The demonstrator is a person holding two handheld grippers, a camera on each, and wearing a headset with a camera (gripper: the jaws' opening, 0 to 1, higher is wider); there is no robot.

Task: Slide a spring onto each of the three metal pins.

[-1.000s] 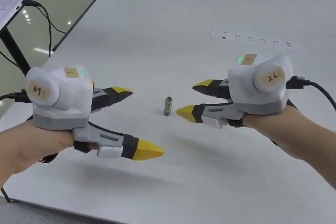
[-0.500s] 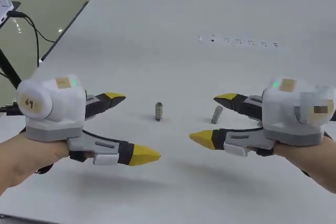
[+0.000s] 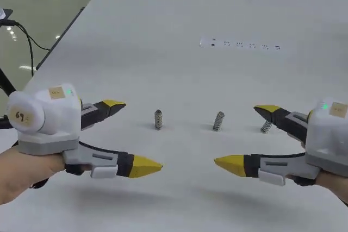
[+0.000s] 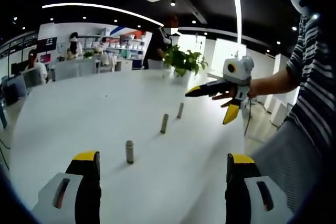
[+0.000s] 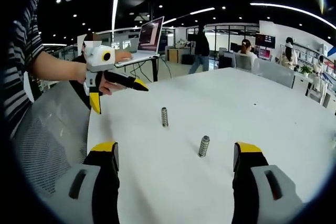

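Note:
Three short metal pins stand upright in a row on the white table, each with spring coils around it: left (image 3: pixel 158 119), middle (image 3: pixel 218 121), right (image 3: pixel 266 126). My left gripper (image 3: pixel 130 134) hovers open left of the row, with nothing between its jaws. My right gripper (image 3: pixel 244 136) is open and holds nothing; its far finger is just beside the right pin. In the left gripper view the pins recede (image 4: pixel 129 151), (image 4: pixel 164 123), (image 4: pixel 180 110) towards the right gripper (image 4: pixel 210 106). The right gripper view shows two pins (image 5: pixel 203 146), (image 5: pixel 165 117) and the left gripper (image 5: pixel 119 98).
A white power strip (image 3: pixel 239 43) lies on the table beyond the pins. The table's left edge (image 3: pixel 70 25) drops to the floor with cables. An open laptop (image 5: pixel 149 34) stands on a side stand. Seated people and a potted plant (image 4: pixel 184 61) are far off.
My right gripper has moved right and nearer to me, uncovering the middle and right pins. The left gripper has barely moved. The head camera has shifted too. Both grippers stay open.

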